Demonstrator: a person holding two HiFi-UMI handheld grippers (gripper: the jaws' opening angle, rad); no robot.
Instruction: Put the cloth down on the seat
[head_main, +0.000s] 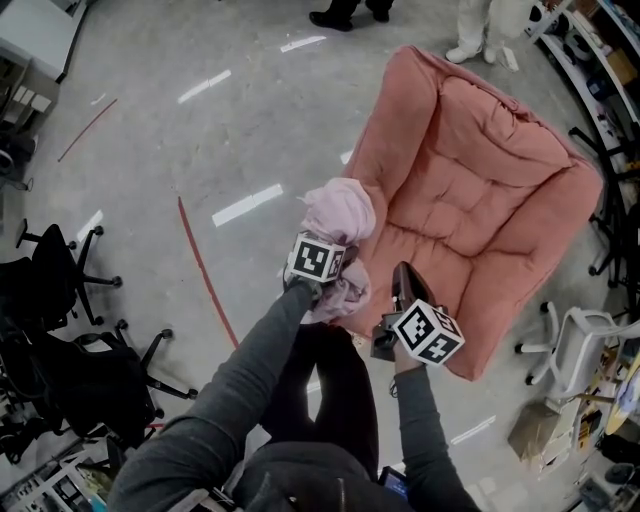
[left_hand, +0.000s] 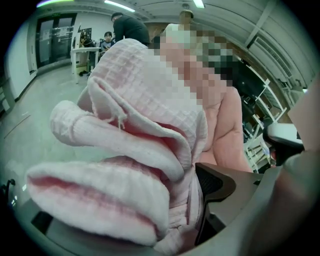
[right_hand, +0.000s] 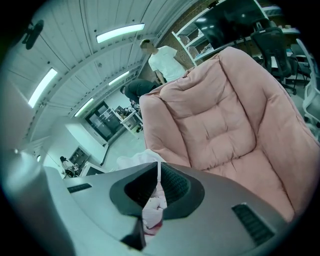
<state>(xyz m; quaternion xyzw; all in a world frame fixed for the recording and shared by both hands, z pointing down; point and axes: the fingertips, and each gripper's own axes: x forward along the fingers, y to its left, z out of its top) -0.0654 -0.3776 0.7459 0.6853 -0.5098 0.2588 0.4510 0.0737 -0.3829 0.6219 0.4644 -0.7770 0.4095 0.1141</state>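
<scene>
A bunched pale pink waffle cloth (head_main: 340, 212) hangs at the left front corner of the pink cushioned armchair (head_main: 470, 190), off its seat (head_main: 440, 265). My left gripper (head_main: 325, 270) is shut on the cloth. In the left gripper view the cloth's thick folds (left_hand: 125, 165) fill the space between the jaws and hide most of the armchair (left_hand: 232, 132). My right gripper (head_main: 400, 285) is just right of the cloth, over the seat's front edge, jaws together. In the right gripper view (right_hand: 156, 172) only a thin slit shows between them, with cloth (right_hand: 135, 160) beyond and the armchair (right_hand: 225, 125) ahead.
Black office chairs (head_main: 60, 330) stand on the floor at left and a white chair (head_main: 580, 345) at right. A red line (head_main: 205, 270) crosses the grey floor. People's feet (head_main: 350, 12) show at the top. Shelves (head_main: 600, 50) run along the right. A cardboard box (head_main: 535, 430) sits lower right.
</scene>
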